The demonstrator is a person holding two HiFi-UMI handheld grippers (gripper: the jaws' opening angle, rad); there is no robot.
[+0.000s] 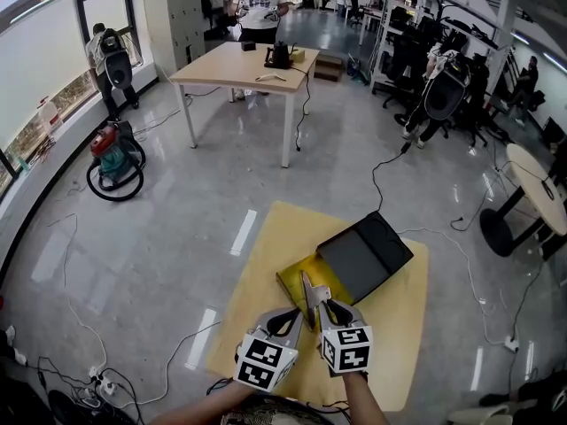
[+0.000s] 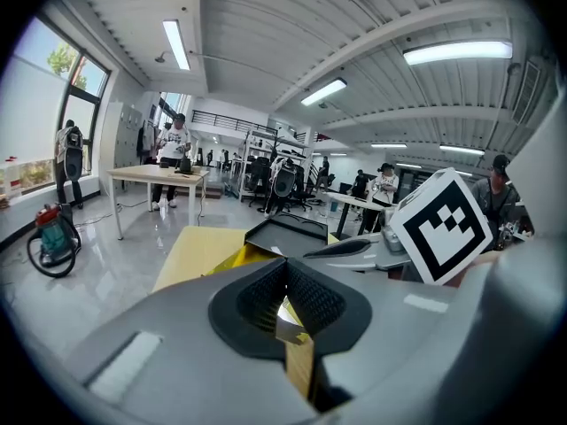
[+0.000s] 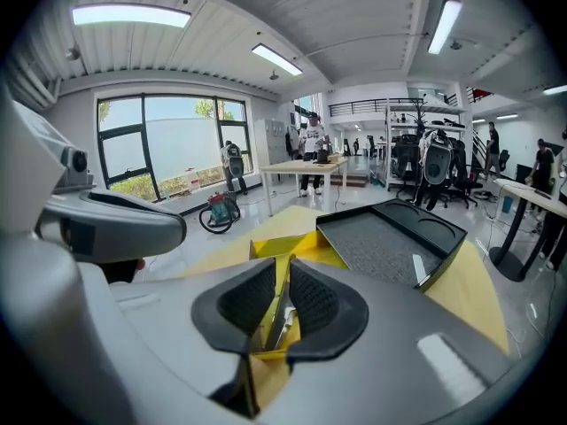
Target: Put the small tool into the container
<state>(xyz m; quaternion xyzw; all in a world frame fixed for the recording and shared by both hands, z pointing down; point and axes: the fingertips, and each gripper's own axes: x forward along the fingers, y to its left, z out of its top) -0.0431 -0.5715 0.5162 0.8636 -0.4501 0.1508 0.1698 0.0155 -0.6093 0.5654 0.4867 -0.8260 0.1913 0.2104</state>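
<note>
Right claw (image 3: 283,266): narrowed onto the small tool (image 3: 276,312), which is gripped between the pads.
Left claw (image 2: 285,265): jaws drawn together.
Container (image 1: 365,255): laid open toward the counter's (image 1: 266,255) far right corner, touching a yellow box (image 1: 295,279).
Tool position: held near the counter's near edge, outside the container.
</note>
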